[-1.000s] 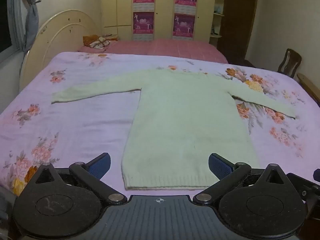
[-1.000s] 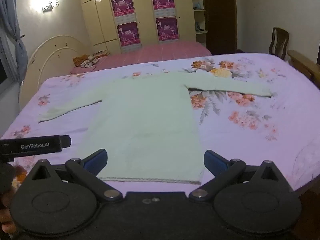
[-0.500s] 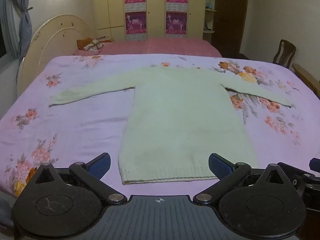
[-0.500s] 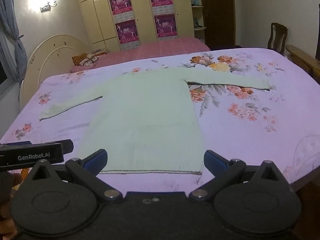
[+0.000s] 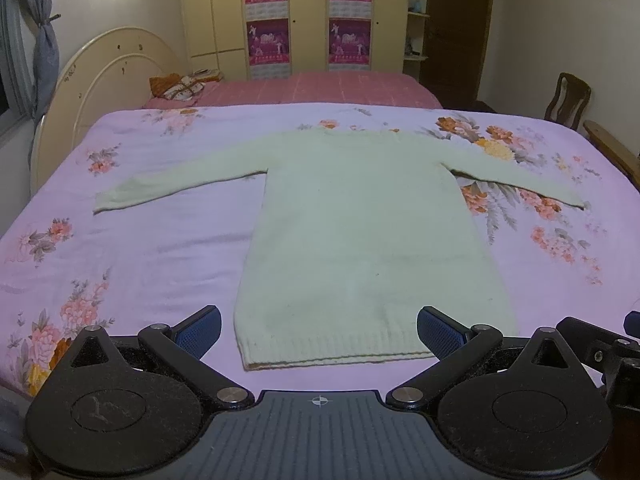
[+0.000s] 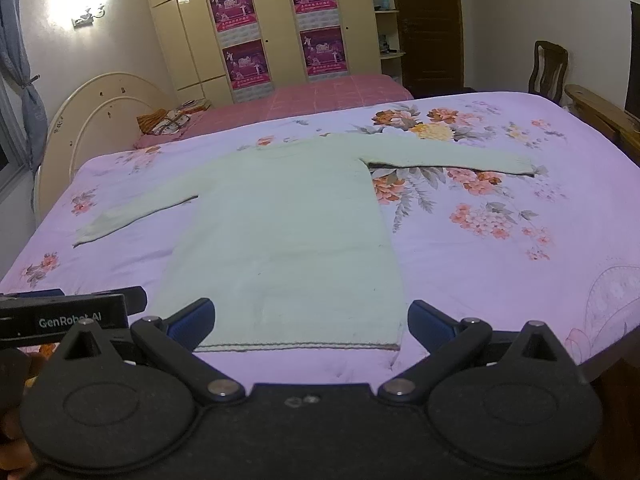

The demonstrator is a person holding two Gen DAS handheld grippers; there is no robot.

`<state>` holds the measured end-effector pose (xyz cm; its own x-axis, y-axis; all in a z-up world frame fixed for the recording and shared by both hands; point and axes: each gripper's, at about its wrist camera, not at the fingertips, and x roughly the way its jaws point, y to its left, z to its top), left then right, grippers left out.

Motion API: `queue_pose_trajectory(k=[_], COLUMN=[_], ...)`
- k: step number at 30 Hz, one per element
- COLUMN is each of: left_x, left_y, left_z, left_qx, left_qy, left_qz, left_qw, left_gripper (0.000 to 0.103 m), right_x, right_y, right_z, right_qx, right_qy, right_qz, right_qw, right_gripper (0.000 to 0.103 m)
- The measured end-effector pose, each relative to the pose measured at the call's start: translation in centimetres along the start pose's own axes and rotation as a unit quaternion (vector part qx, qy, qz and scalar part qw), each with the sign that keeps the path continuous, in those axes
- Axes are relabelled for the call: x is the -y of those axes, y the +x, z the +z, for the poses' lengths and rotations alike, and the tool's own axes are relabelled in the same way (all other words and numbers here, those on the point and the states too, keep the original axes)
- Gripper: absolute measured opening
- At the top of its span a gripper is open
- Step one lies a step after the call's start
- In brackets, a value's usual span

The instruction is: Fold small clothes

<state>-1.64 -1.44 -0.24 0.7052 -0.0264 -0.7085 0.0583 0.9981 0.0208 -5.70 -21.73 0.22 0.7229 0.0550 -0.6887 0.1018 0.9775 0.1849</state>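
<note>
Sweater lies flat — left claw and right claw spread wide, holding nothing.

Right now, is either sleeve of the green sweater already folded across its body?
No. In the left wrist view both sleeves of the sweater lie stretched outward, flat on the floral bedspread.

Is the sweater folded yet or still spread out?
Spread out. The sweater lies flat on the bed, both sleeves stretched sideways, no fold visible.
</note>
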Motion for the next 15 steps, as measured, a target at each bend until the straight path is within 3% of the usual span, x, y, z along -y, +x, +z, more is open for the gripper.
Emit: queue_pose_trajectory(k=[15], left_x=[-0.53], left_y=[0.91], left_z=[0.48], left_qx=[-0.004], left_qy=[-0.002], left_qz=[0.009], left_qw=[1.0000], left_gripper=[0.103], right_x=[-0.30], right_y=[0.66], right_z=[0.42], right_qx=[-0.003], right_qy=[-0.003], right_qz=[-0.001], right_qw=[1.000], right_gripper=[0.102])
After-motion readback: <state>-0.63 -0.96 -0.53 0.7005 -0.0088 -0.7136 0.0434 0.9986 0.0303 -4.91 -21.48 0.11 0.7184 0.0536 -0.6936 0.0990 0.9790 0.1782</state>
